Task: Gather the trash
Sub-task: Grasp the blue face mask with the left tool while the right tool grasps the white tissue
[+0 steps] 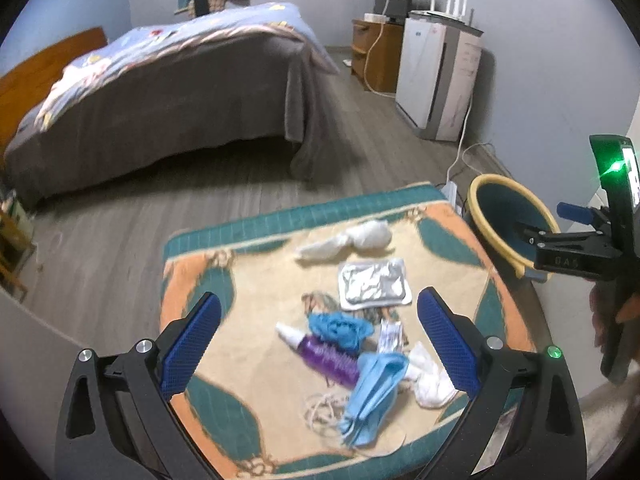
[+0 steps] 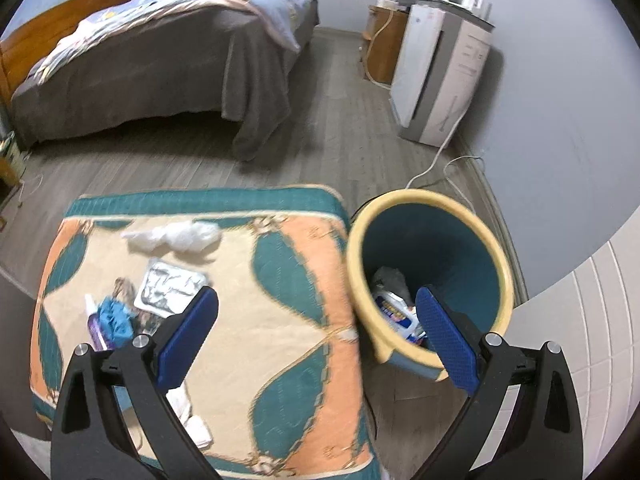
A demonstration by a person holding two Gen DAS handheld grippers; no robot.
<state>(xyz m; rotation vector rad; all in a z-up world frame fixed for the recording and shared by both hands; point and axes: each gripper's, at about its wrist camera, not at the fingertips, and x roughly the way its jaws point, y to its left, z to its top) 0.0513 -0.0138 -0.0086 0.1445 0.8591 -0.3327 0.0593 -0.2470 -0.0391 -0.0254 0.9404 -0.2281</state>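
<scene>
The left gripper (image 1: pixel 320 344) hangs with its jaws spread wide and nothing between them, above a heap of litter on the table (image 1: pixel 248 364), which wears a cloth patterned in orange, teal and cream. Right under it lie a blue face mask (image 1: pixel 372 392), a purple bottle (image 1: pixel 328 356) with a white cap, a crumpled blue wad (image 1: pixel 340 330) and a white tissue (image 1: pixel 430 380). A loop of pale string (image 1: pixel 324 408) sits just beside the mask. Farther along the table rest a silver foil pack (image 1: pixel 376 284) and, beyond it, a white plastic bag (image 1: pixel 348 238).

The right gripper (image 2: pixel 316 340) also has its jaws fully released and empty; one finger hangs over the cloth, the other over the mouth of the bin (image 2: pixel 496 248). This bin, teal with a yellow rim, stands on the floor just beside the table's edge, and already holds a white carton (image 2: pixel 394 310) and a greyish scrap (image 2: pixel 390 278).

Behind the table are a wooden floor (image 1: pixel 160 208), a bed (image 1: pixel 168 92) with a brown cover, and a white appliance (image 1: pixel 424 76) by the grey wall.
</scene>
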